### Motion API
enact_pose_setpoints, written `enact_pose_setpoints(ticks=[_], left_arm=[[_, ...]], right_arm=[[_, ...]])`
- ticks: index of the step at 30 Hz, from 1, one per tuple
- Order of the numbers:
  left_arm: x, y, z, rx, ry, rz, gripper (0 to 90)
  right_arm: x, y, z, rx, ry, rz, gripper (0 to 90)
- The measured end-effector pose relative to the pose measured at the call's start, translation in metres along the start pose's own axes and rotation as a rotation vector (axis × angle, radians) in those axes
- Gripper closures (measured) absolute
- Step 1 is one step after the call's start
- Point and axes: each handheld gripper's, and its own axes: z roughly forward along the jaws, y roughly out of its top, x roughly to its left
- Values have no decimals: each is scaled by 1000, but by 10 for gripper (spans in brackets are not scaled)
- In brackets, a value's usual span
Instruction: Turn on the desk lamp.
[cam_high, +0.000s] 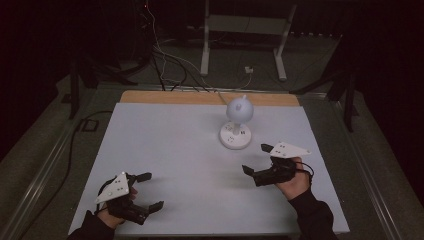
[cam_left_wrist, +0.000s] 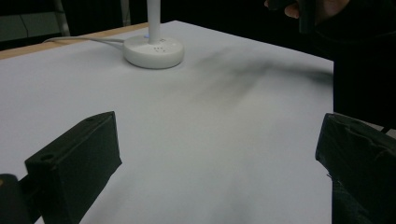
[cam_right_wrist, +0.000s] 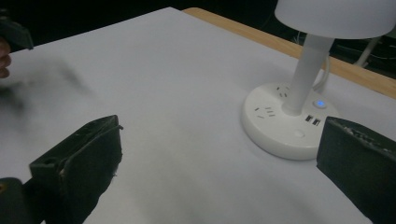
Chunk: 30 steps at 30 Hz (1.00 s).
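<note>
My left claw (cam_high: 149, 190) sits at the near edge of the desk (cam_high: 165, 150), well apart from the lamp (cam_high: 236, 125), jaws spread wide with nothing between them. My right claw (cam_high: 255, 159) is farther in, near the lamp and just to the near-right of its base, its jaws also wide apart and empty.

The lamp stands upright toward the far side of the desk, a white round base with a stem and a globe-like head. Its cable (cam_high: 202, 89) runs off the far edge toward the floor.

I judge this to be the approach: neither claw touches the lamp yet, and the right one is the one lined up on it. The next move calls for easing the right claw forward to the base, and probably a careful press or a narrow grip, since the base is low and wide.

The right gripper view shows what the high view cannot: sockets in the lamp base (cam_right_wrist: 285, 122), a lit blue button (cam_right_wrist: 320, 103) and a second pale button nearer me. The left gripper view shows the base (cam_left_wrist: 153, 51) from the other side, far off, with the other hand (cam_left_wrist: 322, 9) at the top edge.
</note>
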Motion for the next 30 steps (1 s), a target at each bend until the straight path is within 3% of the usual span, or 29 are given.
enact_pose_setpoints(ticks=[15, 23, 30], left_arm=[[0, 1, 0, -3, -1, 0, 4], [0, 0, -1, -3, 1, -4, 4], [0, 0, -1, -3, -1, -2, 4]], right_arm=[[-7, 11, 11, -21, -45, 32, 0], [-16, 18, 19, -27, -97, 72, 0], [-21, 23, 25, -28, -120, 69, 6]])
